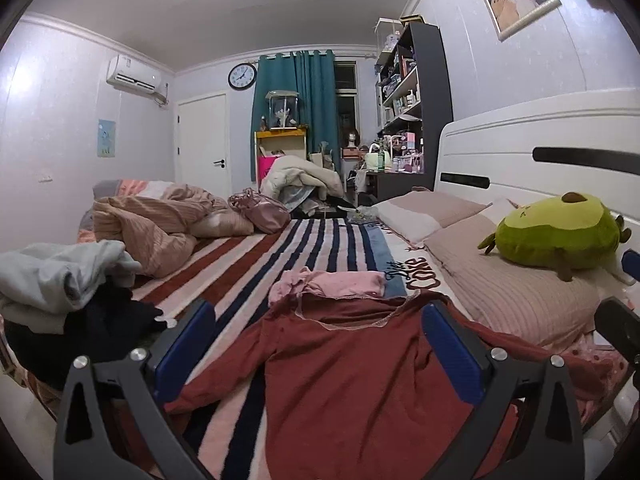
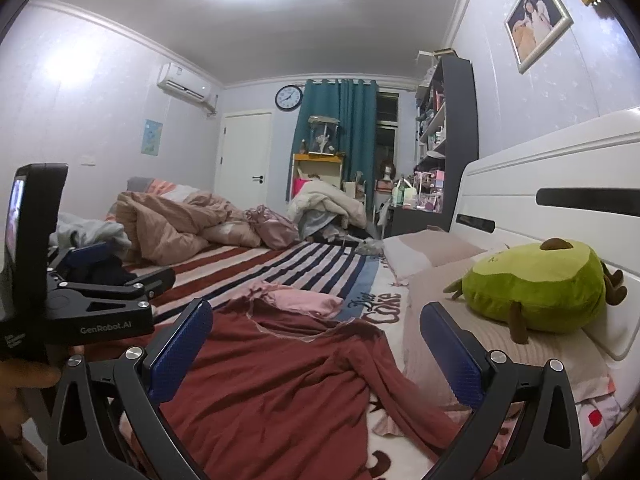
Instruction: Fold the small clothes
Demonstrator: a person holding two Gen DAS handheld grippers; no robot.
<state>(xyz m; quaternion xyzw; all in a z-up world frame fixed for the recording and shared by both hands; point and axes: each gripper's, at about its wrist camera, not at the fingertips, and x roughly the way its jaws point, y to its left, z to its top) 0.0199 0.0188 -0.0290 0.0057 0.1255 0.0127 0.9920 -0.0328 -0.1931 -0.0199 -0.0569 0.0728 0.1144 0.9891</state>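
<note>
Hovering wide open, empty: left gripper [image 1: 320,344], right gripper [image 2: 316,340] | dark red long-sleeved knit top [image 1: 344,376] spread on striped blanket [image 1: 280,248], neckline at 12 o'clock | soft, light, floppy; pinch sleeve cuff or hem corners.

Left claw [image 1: 320,344]: both blue-padded fingers [image 1: 188,344] spread wide, nothing between them, pointing forward and level. Right claw [image 2: 316,344]: fingers likewise wide apart, holding nothing. Left claw also seen from the right wrist view [image 2: 116,268], alongside; a hand [image 2: 24,380] grips its handle
</note>
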